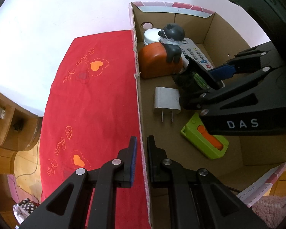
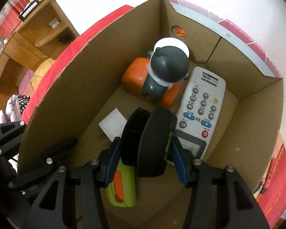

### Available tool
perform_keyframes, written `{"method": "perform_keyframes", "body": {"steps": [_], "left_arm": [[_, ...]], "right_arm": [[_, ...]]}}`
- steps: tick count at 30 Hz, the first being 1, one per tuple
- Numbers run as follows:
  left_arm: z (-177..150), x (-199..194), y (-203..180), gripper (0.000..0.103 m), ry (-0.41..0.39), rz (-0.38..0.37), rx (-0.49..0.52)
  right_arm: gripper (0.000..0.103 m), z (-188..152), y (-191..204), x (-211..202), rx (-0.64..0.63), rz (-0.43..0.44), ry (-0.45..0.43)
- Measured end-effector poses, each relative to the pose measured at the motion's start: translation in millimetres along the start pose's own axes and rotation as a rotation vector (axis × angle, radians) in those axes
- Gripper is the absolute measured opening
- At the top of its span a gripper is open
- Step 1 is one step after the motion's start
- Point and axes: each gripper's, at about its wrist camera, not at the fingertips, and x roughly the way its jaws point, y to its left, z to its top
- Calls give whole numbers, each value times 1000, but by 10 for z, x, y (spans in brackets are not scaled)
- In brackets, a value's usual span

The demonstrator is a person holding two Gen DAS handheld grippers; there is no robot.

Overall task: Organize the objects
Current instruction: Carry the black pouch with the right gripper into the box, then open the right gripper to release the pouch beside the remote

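Right tool (image 2: 143, 152) clamped on black tape dispenser (image 2: 148, 143); left tool (image 1: 142, 158) pinching box wall (image 1: 139, 103).

Matt cardboard box (image 2: 70, 87), glossy plastic figurine (image 2: 165, 66)

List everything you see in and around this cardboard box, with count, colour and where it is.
cardboard box: one, brown, on the red cloth
red cloth: one, red with heart prints, under and beside the box
remote control: one, light grey, flat on the box floor by the far wall
dark grey figure: one, sitting on the orange block
orange block: one, far corner of the box
white round lid: one, behind the figure
white charger plug: one, box floor near the side wall
green and orange case: one, box floor, near end
black object: one, between the right gripper's pads
wooden shelf: one, background
left gripper: shut on the box's side wall
right gripper: closed on the black object
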Motion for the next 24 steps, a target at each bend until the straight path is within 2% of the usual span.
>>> {"method": "perform_keyframes", "body": {"steps": [17, 21, 24], "left_arm": [[-17, -13, -68, 11, 1, 0, -1], [-27, -33, -125, 11, 1, -1, -1], [-40, -51, -152, 11, 2, -2, 0]], "right_arm": [[53, -55, -58, -41, 23, 24, -35], [62, -86, -97, -146, 31, 53, -70], [64, -103, -94, -225, 27, 55, -92]]}}
